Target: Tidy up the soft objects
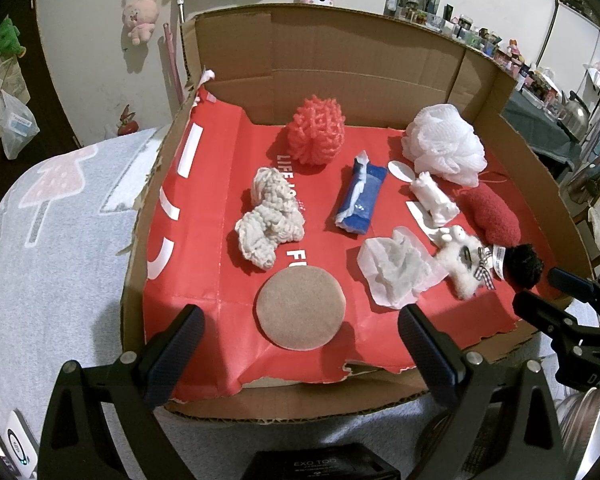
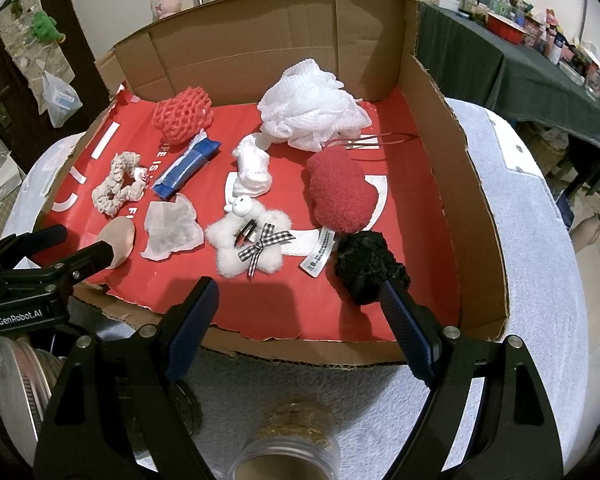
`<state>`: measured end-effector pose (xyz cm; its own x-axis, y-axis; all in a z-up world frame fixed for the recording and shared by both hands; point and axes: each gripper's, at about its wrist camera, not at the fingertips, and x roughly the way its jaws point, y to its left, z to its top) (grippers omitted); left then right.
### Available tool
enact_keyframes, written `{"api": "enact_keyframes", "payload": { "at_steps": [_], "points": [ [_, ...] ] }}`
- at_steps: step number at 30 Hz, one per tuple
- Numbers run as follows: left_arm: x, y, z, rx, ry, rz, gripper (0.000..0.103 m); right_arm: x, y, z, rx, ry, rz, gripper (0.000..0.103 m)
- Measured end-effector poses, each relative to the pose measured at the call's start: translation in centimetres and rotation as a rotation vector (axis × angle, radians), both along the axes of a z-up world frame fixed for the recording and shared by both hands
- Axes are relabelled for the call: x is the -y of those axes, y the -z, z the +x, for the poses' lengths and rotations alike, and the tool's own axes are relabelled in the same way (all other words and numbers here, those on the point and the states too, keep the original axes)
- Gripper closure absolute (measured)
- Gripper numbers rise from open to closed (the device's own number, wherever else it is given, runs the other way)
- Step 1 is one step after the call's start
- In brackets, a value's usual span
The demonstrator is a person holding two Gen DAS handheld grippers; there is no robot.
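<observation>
Both the left gripper [image 1: 300, 354] and right gripper [image 2: 296, 320] stood wide open and empty before the red-lined cardboard tray [image 2: 452, 152], so a centred, gentle pinch suited the fluffy black pompom [image 2: 370, 266].

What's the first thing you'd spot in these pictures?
The bright red paper sheet lining the cardboard box jumps out first, scattered with soft things. A big white mesh bath pouf sits at the back right, a red foam net ball at the back left. Near the front lies a fluffy white star toy with a checked bow.
</observation>
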<state>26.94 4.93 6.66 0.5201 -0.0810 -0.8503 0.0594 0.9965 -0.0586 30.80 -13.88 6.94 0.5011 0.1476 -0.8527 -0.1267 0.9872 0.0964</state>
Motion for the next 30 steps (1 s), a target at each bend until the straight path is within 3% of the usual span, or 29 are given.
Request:
{"api": "enact_keyframes", "payload": {
  "at_steps": [30],
  "points": [
    [0.01, -0.09, -0.09, 0.008, 0.0, -0.003, 0.004, 0.11, -0.11, -0.15, 0.011, 0.002, -0.003, 0.02]
  ]
}}
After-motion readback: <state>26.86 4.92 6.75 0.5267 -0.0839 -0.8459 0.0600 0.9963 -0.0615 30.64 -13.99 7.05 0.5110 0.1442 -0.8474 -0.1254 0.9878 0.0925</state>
